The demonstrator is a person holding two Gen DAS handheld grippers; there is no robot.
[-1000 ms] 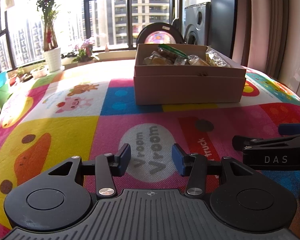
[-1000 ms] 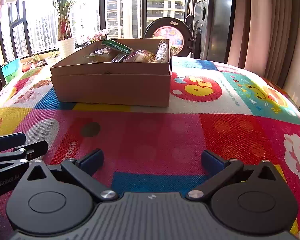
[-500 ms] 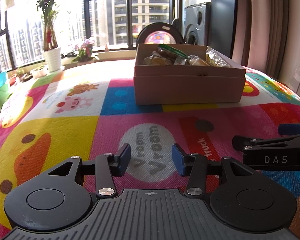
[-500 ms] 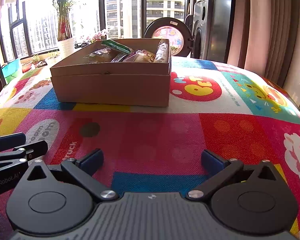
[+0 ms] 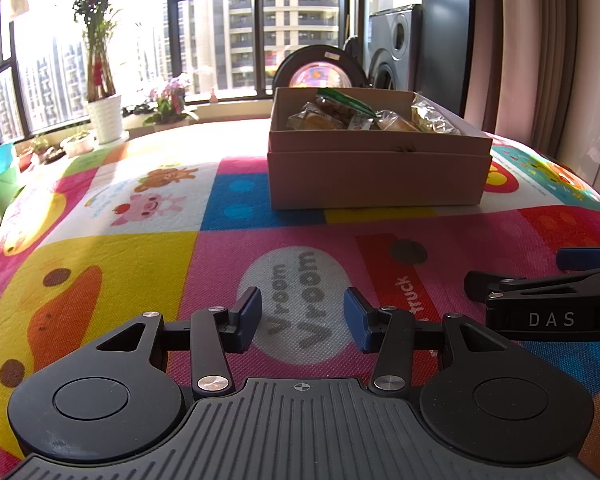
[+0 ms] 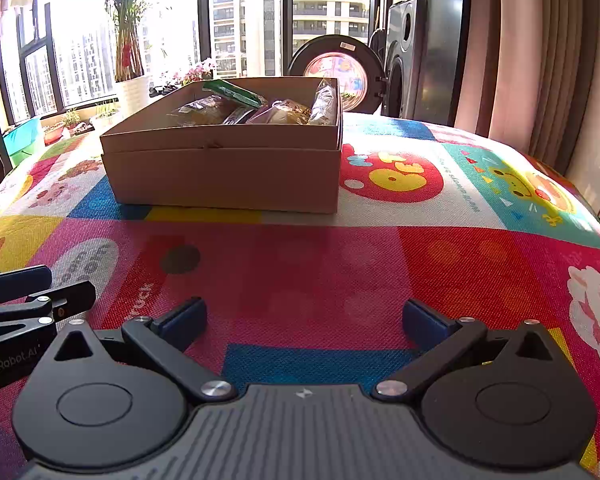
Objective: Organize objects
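An open cardboard box (image 5: 376,178) stands on the colourful play mat (image 5: 148,248) ahead of both grippers; it also shows in the right wrist view (image 6: 224,176). Several wrapped snack packets (image 5: 364,118) lie inside it, also seen in the right wrist view (image 6: 256,110). My left gripper (image 5: 302,314) is open and empty, low over the mat, well short of the box. My right gripper (image 6: 304,322) is open wide and empty, also low over the mat. Each gripper shows at the edge of the other's view.
A white potted plant (image 5: 102,118) and flower pots stand at the window sill on the far left. A washing machine with an open round door (image 6: 340,76) stands behind the box. A curtain (image 5: 548,56) hangs on the right. The mat's edge drops off at left and right.
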